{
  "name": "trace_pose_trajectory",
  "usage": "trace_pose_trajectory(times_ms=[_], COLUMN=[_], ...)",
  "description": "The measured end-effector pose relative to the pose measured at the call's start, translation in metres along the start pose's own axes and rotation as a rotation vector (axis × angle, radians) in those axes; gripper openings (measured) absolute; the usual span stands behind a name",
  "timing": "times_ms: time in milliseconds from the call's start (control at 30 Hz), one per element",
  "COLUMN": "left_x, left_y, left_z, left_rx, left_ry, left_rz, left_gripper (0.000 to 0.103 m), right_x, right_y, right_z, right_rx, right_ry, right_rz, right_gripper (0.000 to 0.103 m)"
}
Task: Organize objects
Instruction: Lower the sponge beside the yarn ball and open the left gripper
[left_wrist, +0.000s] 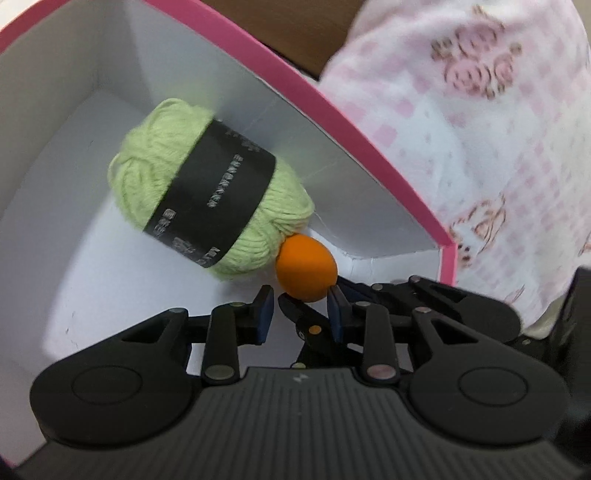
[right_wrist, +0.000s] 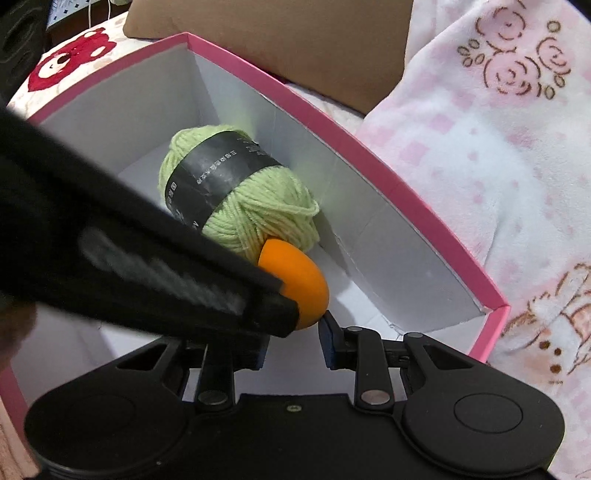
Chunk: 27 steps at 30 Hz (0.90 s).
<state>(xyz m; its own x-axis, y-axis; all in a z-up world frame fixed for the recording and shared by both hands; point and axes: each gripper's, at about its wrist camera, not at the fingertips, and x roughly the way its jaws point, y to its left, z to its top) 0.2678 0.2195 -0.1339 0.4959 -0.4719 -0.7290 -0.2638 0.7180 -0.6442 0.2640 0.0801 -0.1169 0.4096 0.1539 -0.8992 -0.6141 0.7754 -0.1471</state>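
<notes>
An orange egg-shaped piece (left_wrist: 306, 269) (right_wrist: 304, 284) hangs low inside a pink box with white walls (left_wrist: 332, 166) (right_wrist: 369, 206). It touches a green yarn ball with a black band (left_wrist: 159, 166) (right_wrist: 266, 210) that lies on the box floor. My left gripper (left_wrist: 300, 295) and right gripper (right_wrist: 295, 325) meet crosswise at the egg's narrow end, both narrowly shut on it. In the left wrist view one of the right gripper's fingers (left_wrist: 299, 317) lies between the left pads. In the right wrist view the left gripper's finger (right_wrist: 273, 306) covers the right gripper's left fingertip.
A pink-and-white printed blanket (left_wrist: 480, 147) (right_wrist: 480, 166) lies just outside the box on the right. Brown cardboard (right_wrist: 295, 44) stands behind the box, and a cloth with a red bear print (right_wrist: 70, 62) is at the far left. Bare box floor (left_wrist: 74, 258) lies left of the yarn.
</notes>
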Motion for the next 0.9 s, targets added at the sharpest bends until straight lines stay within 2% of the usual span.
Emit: trace_pose_trajectory(times_ms=[100,167,233,267,333,367,433,467,533,633,700,833,900], left_x=[-0.004,-0.004,-0.001,0.001,0.005,0.005,0.004,0.003,0.002,0.000,-0.003,-0.010,-0.010], left_y=[-0.002,-0.002,-0.004,-0.006,-0.007,-0.004,-0.003,-0.004,-0.005,-0.005,-0.005,-0.013,-0.013], left_z=[0.001,0.001,0.000,-0.001,-0.002,-0.003,-0.001,-0.001,0.000,0.001,0.002,0.000,0.001], left_rx=[0.009,-0.002,0.016,0.029,0.039,0.038,0.025,0.028,0.036,0.028,0.028,0.098,0.108], left_ry=[-0.058,-0.077,-0.092,-0.094,-0.077,-0.067,-0.058,-0.059,-0.063,-0.049,-0.056,-0.092,-0.103], left_rz=[0.008,-0.001,0.022,0.036,0.067,0.072,0.062,0.067,0.079,0.065,0.067,0.148,0.150], left_gripper=[0.029,0.027,0.026,0.024,0.020,0.019,0.019,0.019,0.019,0.019,0.019,0.019,0.019], right_x=[-0.001,-0.003,-0.005,-0.008,-0.014,-0.017,-0.021,-0.021,-0.019,-0.020,-0.021,-0.022,-0.024], right_y=[0.002,0.003,0.004,0.006,0.010,0.012,0.016,0.016,0.015,0.016,0.018,0.015,0.013], right_z=[-0.002,-0.004,-0.008,-0.009,-0.011,-0.011,-0.012,-0.013,-0.014,-0.017,-0.018,-0.016,-0.014], right_rx=[-0.016,-0.030,-0.041,-0.055,-0.084,-0.099,-0.125,-0.124,-0.107,-0.088,-0.068,0.023,0.074], right_ry=[0.002,-0.004,-0.011,-0.016,-0.037,-0.043,-0.056,-0.056,-0.047,-0.059,-0.064,-0.046,-0.041], right_rz=[0.011,0.023,0.028,0.025,0.000,-0.022,-0.063,-0.056,-0.032,0.001,0.021,-0.006,-0.027], right_gripper=[0.032,0.033,0.035,0.037,0.050,0.053,0.053,0.053,0.037,0.023,0.022,0.014,0.012])
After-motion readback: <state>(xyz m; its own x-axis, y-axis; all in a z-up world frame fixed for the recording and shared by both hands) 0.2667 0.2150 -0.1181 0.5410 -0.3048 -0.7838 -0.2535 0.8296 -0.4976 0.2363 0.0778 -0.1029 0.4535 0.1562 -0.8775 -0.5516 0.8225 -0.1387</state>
